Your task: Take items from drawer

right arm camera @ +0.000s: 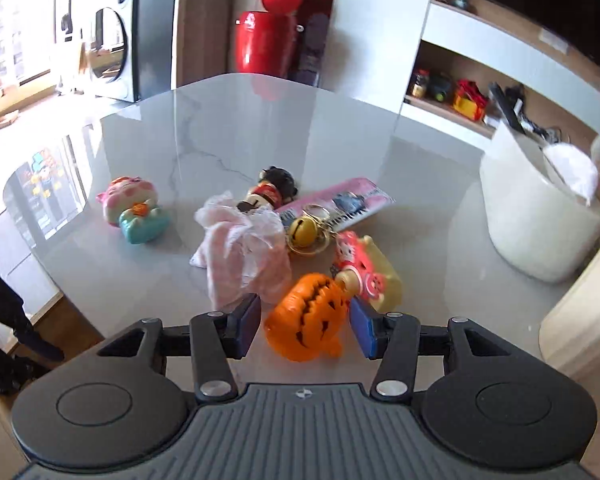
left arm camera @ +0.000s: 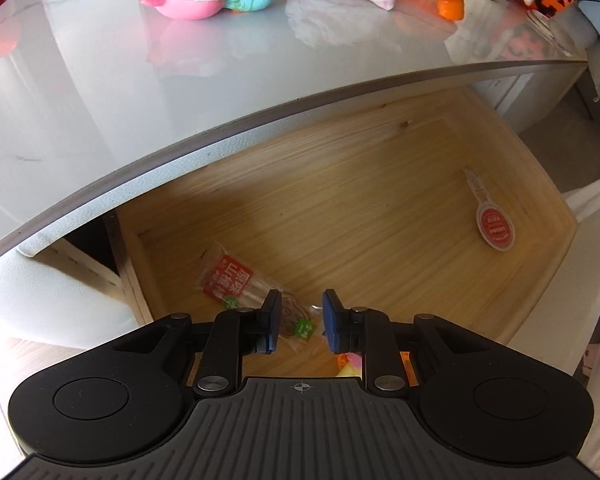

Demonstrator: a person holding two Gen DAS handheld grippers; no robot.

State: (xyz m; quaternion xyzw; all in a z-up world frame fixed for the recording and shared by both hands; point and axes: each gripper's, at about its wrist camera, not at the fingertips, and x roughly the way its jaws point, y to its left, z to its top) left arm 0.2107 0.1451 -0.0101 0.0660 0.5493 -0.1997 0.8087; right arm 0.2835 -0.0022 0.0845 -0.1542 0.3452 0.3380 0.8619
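Left wrist view: the left gripper (left arm camera: 300,320) hangs part open and empty above the open wooden drawer (left arm camera: 380,168), whose near left corner holds a clear red-labelled snack packet (left arm camera: 236,284); a round red-and-white tag (left arm camera: 495,227) lies by its right wall. The right gripper (right arm camera: 305,326), jaws apart and touching nothing, hovers over an orange pumpkin toy (right arm camera: 306,320) on the grey tabletop (right arm camera: 420,184).

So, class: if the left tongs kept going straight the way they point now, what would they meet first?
Most likely the snack packet on the drawer floor, lying between and just beyond the open left tongs; depth is uncertain.
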